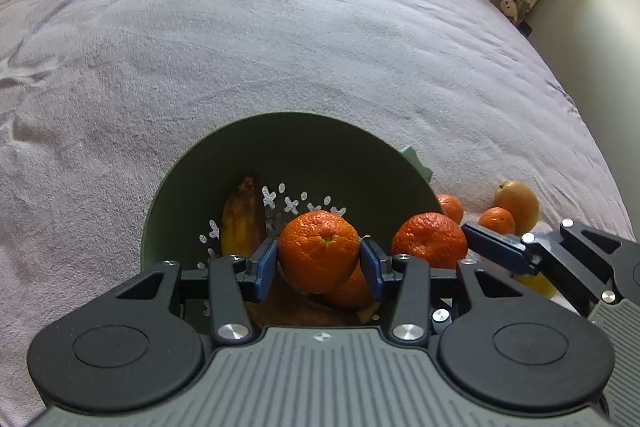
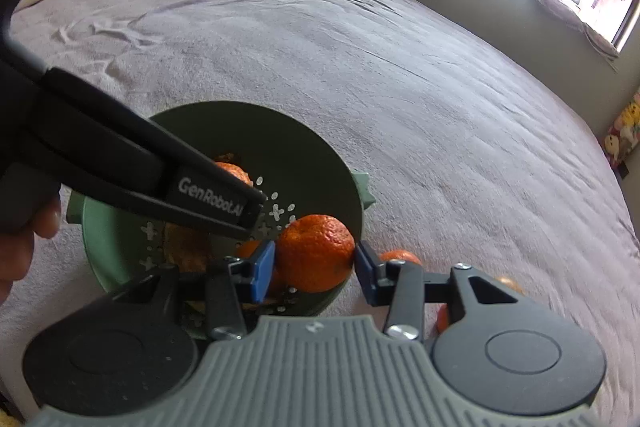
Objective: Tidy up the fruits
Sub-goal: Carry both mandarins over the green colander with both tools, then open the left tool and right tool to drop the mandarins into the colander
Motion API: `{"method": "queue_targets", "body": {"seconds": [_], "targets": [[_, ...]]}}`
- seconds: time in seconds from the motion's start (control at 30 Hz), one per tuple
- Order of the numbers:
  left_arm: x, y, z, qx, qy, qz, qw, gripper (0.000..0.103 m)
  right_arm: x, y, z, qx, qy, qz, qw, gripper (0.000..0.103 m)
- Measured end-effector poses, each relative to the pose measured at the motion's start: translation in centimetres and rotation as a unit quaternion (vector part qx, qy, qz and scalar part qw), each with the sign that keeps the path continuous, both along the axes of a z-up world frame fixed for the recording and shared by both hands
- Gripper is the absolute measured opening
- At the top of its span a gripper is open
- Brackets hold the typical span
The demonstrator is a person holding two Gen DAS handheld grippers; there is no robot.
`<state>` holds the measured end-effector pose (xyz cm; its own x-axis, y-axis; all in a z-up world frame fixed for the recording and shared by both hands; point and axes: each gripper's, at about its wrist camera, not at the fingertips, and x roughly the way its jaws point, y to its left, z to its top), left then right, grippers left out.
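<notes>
Left gripper (image 1: 319, 263) clamps a mandarin (image 1: 319, 251) between both pads, above the green colander (image 1: 296, 143) on the bed (image 1: 280, 27). Right gripper (image 2: 315, 264) pinches a second mandarin (image 2: 315, 251) over the colander's right rim. Browned banana (image 1: 242, 223) lies inside; more citrus (image 1: 516, 205) sits right of it.

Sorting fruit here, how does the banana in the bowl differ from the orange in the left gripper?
The banana is long, yellow with brown patches; the orange is round and bright orange. The banana lies in the green bowl, ungripped; the orange is clamped in the left gripper above it. Both are unpeeled fruit.
</notes>
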<state>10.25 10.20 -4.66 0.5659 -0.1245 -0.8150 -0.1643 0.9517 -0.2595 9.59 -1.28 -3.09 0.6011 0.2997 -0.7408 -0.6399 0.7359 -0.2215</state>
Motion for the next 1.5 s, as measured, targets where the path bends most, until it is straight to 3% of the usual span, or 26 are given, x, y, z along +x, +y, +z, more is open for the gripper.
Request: {"method": "queue_targets", "body": {"seconds": [0.37,0.73,1.03,1.5], "targets": [[1.1,-0.4,-1.5,0.013,0.013,-0.002,0.9998,0.051,1.4,1.5,-1.6,-0.035,-0.022,0.046,0.998,0.041],[1.6,-0.2,-2.3,0.008,0.022,0.010,0.9997,0.052,2.4,1.6,-2.4,-0.025,0.008,0.054,0.998,0.041],[1.2,0.3,-1.7,-0.003,0.011,0.028,0.9995,0.069,3.3,1.7,-2.2,-0.018,0.027,0.051,0.998,0.041],[0.8,0.8,0.2,-0.004,-0.007,0.042,0.9991,0.074,3.7,2.3,-2.0,-0.038,0.036,0.062,0.997,0.038]]}}
